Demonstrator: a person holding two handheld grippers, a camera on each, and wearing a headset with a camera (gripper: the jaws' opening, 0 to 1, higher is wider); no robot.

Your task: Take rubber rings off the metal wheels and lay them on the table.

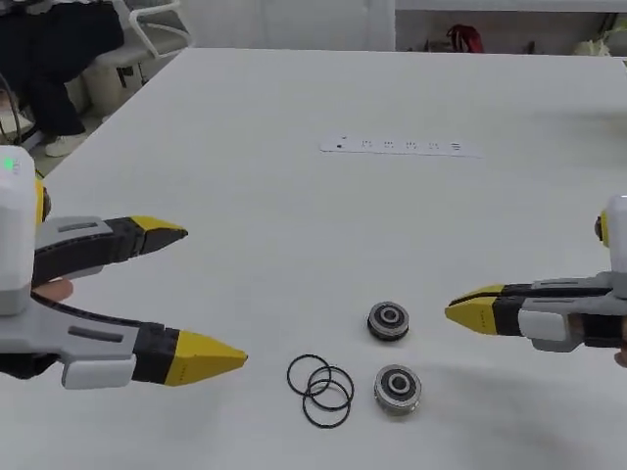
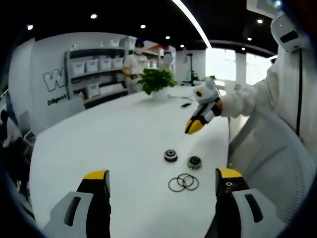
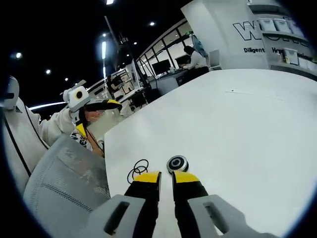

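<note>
**White table (image 1: 294,215): work lay nearer the right gripper (image 1: 460,311)**

The table carried everything. A power strip (image 1: 402,147) lay far back, well apart from the work.

The left gripper (image 1: 211,294) hovered at the person's left, jaws wide apart, holding nothing. The right gripper hovered at the person's right, jaws together with the tips all but touching, also empty.

Two metal wheels lay flat, axles up, close beside each other between the grippers: far wheel (image 1: 389,320) and near wheel (image 1: 397,387).

Three black rubber rings (image 1: 320,389) lay overlapped on the table just left of the near wheel, already off. Whether a ring sat on either wheel was too small to tell.

Key relation: the far wheel sat near the right gripper's tips, straight along its line. The left gripper stood well apart, with the rings between it and the wheels.

Judgement: the right gripper was better placed to reach, but would need to open first.
</note>
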